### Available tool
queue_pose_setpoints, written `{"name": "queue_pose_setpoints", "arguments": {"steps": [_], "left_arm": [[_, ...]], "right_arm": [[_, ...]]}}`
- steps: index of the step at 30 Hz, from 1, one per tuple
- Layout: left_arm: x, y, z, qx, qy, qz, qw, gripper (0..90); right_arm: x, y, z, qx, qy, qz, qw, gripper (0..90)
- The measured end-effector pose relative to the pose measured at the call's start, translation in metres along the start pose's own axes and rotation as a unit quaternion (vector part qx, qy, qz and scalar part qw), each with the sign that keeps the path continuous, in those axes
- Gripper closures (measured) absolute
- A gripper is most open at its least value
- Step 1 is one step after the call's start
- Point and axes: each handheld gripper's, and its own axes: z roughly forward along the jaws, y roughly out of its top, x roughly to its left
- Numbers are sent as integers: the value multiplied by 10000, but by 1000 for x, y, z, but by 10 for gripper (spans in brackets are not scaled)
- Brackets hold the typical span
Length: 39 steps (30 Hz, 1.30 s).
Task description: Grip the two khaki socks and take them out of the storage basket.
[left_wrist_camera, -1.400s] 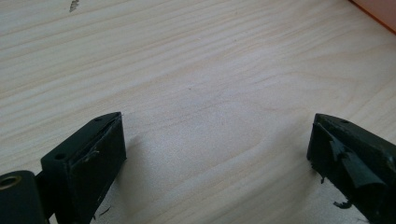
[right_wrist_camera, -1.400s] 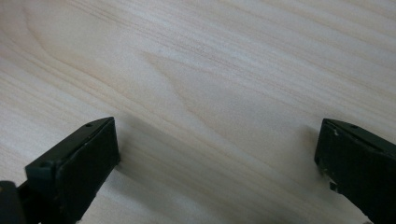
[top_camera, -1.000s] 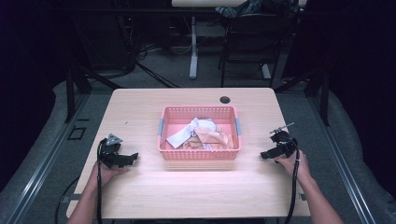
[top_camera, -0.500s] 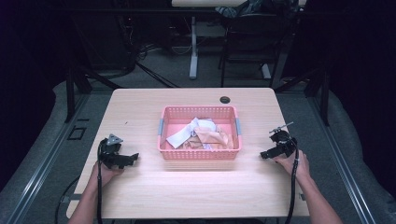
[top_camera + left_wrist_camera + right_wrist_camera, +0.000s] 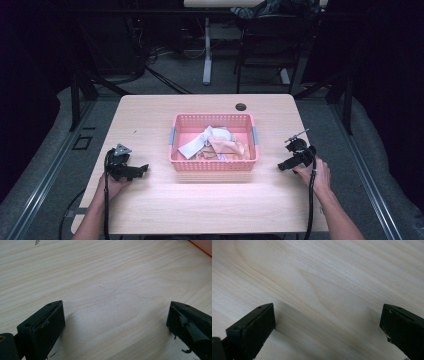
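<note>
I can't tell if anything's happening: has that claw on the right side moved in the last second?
No. The right claw sits at the same spot beside the pink basket as before, open over bare table.

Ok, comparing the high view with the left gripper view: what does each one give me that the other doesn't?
High view alone: the pink basket whole, holding crumpled cloths, both hands, the right gripper by the basket's right side, and the dark hole near the table's far edge. Left gripper view alone: the jaws close up, wide apart over bare wood, with worn pads. Both: the left gripper, the wooden table, and the basket, just an orange-pink corner in the left gripper view.
</note>
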Motion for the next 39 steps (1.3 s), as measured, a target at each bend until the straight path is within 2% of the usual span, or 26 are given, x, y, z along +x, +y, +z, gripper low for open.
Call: {"name": "queue_pose_setpoints", "arguments": {"steps": [3,6,9,13,15,16,20,21,22,24,25,30,32,34,39], "left_arm": [[0,0,0,-6,-10,23,10000,13],[0,0,0,-5,-10,25,10000,13],[0,0,0,-4,-11,25,10000,12],[0,0,1,-3,-12,43,10000,12],[0,0,1,-3,-12,43,10000,12],[0,0,1,-3,-13,43,10000,12],[0,0,0,-1,-20,46,10000,12],[0,0,0,0,-22,48,10000,12],[0,0,0,0,-23,49,10000,12],[0,0,1,-4,-26,53,10000,12],[0,0,1,-9,-17,55,10000,12],[0,0,1,-13,-16,56,10000,12],[0,0,1,-11,-13,58,10000,12],[-1,0,1,-13,-24,52,10000,12],[-1,0,0,-3,-38,64,10000,12]], "right_arm": [[0,5,-10,-2,287,17,9996,0],[3,10,-25,-293,350,38,9989,37],[5,16,-42,-452,475,4,9979,20],[8,18,-50,-554,486,-38,9973,6],[11,20,-52,-499,589,-127,9969,0],[14,24,-53,-392,558,-281,9973,0],[20,29,-58,-480,670,-303,9961,0],[22,31,-60,-562,665,-297,9958,0],[26,36,-67,-578,594,-403,9957,0],[27,38,-71,-594,587,-426,9956,0],[29,41,-80,-781,648,-419,9940,0],[36,46,-95,-1062,623,-482,9912,0],[42,50,-100,-1092,597,-573,9906,0],[46,54,-102,-1111,679,-622,9895,0],[61,71,-100,-996,706,-835,9890,0]]}}
